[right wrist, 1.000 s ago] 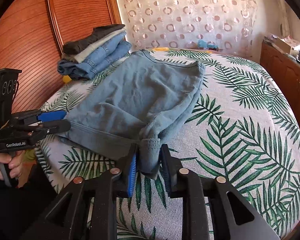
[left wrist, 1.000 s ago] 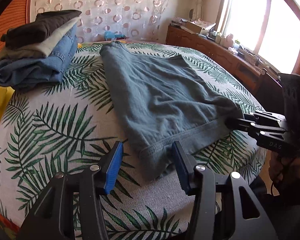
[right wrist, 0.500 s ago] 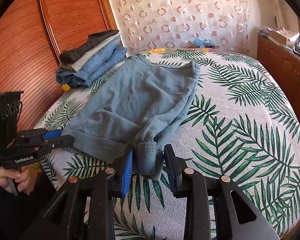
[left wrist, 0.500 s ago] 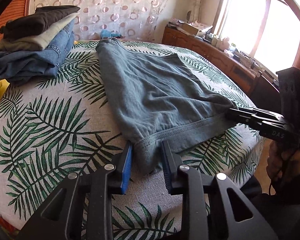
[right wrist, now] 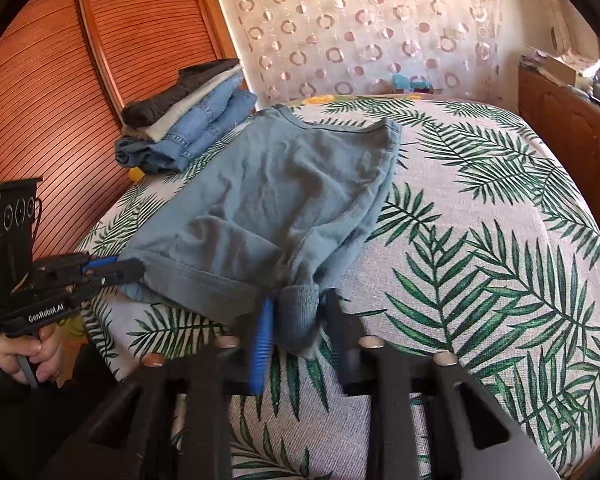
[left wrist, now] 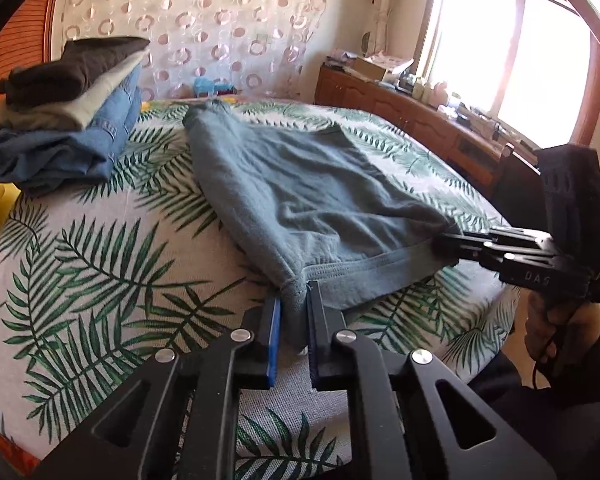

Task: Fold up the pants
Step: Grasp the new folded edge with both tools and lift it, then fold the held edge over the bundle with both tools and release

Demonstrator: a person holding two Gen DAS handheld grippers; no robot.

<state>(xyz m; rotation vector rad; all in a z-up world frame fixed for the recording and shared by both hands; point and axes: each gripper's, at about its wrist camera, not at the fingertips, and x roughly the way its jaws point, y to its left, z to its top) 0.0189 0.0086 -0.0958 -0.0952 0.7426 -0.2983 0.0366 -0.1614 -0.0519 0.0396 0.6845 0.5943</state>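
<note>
Grey-blue pants [left wrist: 300, 188] lie on the leaf-print bedspread [left wrist: 100, 272], folded lengthwise, with the hem end towards me. My left gripper [left wrist: 294, 300] is shut on the near left corner of the hem. My right gripper [right wrist: 298, 308] holds the other corner, and its jaws stand a little apart around the bunched cloth. The pants [right wrist: 280, 192] lift slightly between the two grips. In the left wrist view the right gripper [left wrist: 448, 246] pinches the right corner. In the right wrist view the left gripper [right wrist: 128, 270] pinches the left corner.
A stack of folded clothes [left wrist: 64, 120] with jeans at the bottom sits at the far left of the bed [right wrist: 188, 120]. A wooden cabinet [left wrist: 420, 120] runs along the right under the window. A slatted wooden headboard [right wrist: 60, 80] stands at the left.
My left gripper has closed from open onto the hem corner. The right gripper's jaws have widened a little around their corner. The hem edge is now pulled tighter and raised.
</note>
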